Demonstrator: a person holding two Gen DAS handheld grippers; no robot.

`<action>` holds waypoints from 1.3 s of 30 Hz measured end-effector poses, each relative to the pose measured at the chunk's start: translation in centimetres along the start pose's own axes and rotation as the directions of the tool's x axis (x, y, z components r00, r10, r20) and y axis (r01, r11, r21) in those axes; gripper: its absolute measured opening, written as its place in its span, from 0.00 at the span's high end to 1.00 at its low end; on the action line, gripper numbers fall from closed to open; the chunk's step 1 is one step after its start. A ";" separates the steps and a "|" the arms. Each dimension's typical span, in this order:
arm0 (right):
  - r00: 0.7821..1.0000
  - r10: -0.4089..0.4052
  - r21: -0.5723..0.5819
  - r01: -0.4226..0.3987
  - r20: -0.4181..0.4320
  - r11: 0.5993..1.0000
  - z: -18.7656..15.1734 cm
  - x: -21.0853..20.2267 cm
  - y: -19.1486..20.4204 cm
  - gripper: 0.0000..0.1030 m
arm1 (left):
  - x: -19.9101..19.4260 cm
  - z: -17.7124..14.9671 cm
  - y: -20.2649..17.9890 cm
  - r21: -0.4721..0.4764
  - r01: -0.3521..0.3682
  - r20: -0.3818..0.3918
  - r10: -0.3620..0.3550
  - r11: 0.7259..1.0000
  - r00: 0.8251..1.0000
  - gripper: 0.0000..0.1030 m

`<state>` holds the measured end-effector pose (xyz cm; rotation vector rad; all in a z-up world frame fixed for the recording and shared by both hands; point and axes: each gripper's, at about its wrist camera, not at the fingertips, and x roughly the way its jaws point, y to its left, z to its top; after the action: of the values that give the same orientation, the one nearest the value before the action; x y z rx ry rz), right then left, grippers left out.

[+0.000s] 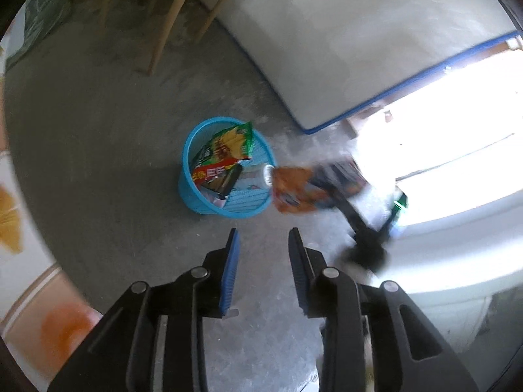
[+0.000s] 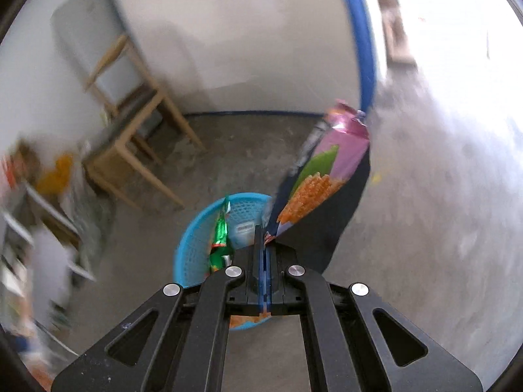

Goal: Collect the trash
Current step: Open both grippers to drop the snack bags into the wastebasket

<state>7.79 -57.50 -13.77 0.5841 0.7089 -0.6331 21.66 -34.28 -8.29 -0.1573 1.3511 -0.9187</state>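
— Blue plastic is being shown in the left wrist view: the basket [image 1: 225,170] is standing on the concrete floor, and several wrappers are already being held inside it, a green-and-yellow packet [image 1: 232,143] on top and a clear bottle [image 1: 260,174] lying against the rim. The left gripper [image 1: 263,271] is being held above the floor, its fingers spread with nothing between them.

— And the orange shape just beside the basket?

— That is a snack bag [image 1: 295,192], blurred, being carried by the right gripper [image 1: 330,192] at the basket's edge, not yet inside.

— What is being shown in the right wrist view?

— The right gripper [image 2: 264,245] is being kept pressed together on one corner of the snack bag [image 2: 327,176], which is being held up over the basket [image 2: 193,254].

— So how much is being left?

— Most collecting is judged done; this bag is still to be dropped in. Whether more litter is lying elsewhere cannot be told.
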 end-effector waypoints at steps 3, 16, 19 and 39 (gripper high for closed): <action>0.997 -0.075 -0.209 0.070 -0.013 0.975 -1.1 3.1 3.2 1.00 | -3.5 -1.1 0.1 0.057 -0.003 0.033 0.001 0.998 0.999 0.69; 0.983 -0.154 -0.374 0.105 -0.104 0.921 -5.4 11.7 6.6 1.00 | -11.7 -7.1 4.1 0.039 -0.033 0.102 0.029 0.999 0.994 0.69; 0.983 -0.159 -0.359 0.116 -0.094 0.926 -5.9 12.4 7.1 1.00 | -12.0 -7.6 4.6 0.031 -0.049 0.132 0.044 0.998 0.990 0.69; 0.962 -0.046 -0.197 -0.008 -0.269 0.980 -8.0 5.1 4.9 0.40 | -15.9 -10.1 6.6 -0.007 -0.062 0.238 0.062 0.998 0.969 0.55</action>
<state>11.03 -50.53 -21.19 0.4853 1.0252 -0.4970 16.89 -15.76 -2.67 -0.2168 1.1271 -0.8203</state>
